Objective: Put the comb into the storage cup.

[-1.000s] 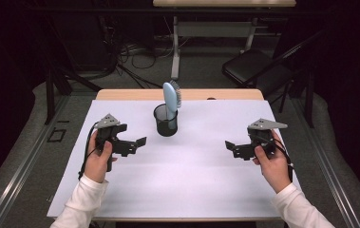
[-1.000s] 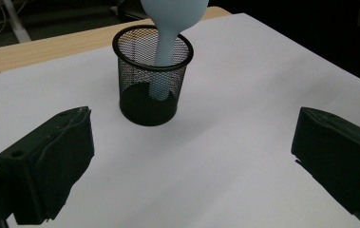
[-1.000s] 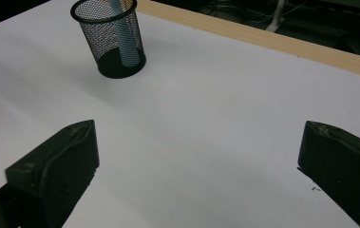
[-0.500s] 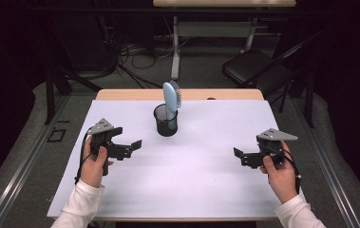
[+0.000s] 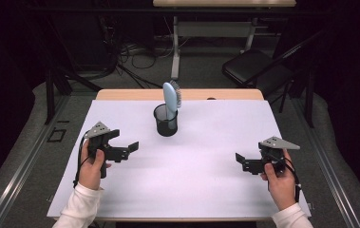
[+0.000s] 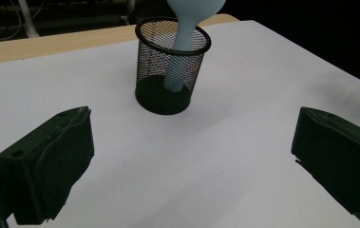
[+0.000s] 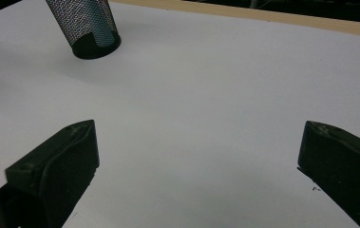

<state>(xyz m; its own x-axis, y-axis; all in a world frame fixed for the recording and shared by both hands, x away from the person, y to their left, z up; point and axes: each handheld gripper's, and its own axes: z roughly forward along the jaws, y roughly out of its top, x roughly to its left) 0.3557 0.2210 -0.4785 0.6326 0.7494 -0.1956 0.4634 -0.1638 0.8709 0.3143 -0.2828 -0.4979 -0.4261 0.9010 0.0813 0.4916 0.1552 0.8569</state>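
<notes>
A black mesh cup point(image 5: 165, 120) stands upright near the far middle of the white worktop point(image 5: 196, 190). A light blue hairbrush point(image 5: 170, 96) stands in it, handle down, head leaning above the rim. The left hand-held gripper point(image 5: 131, 148) is held above the worktop at the near left, jaws wide apart and empty, pointing toward the cup. The right hand-held gripper point(image 5: 240, 161) sits at the near right, jaws likewise spread and empty, well apart from the cup.

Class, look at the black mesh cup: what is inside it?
A light blue hairbrush stands handle-down in the mesh cup, head above the rim. The handle's very bottom is obscured by the cup's solid base band.
</notes>
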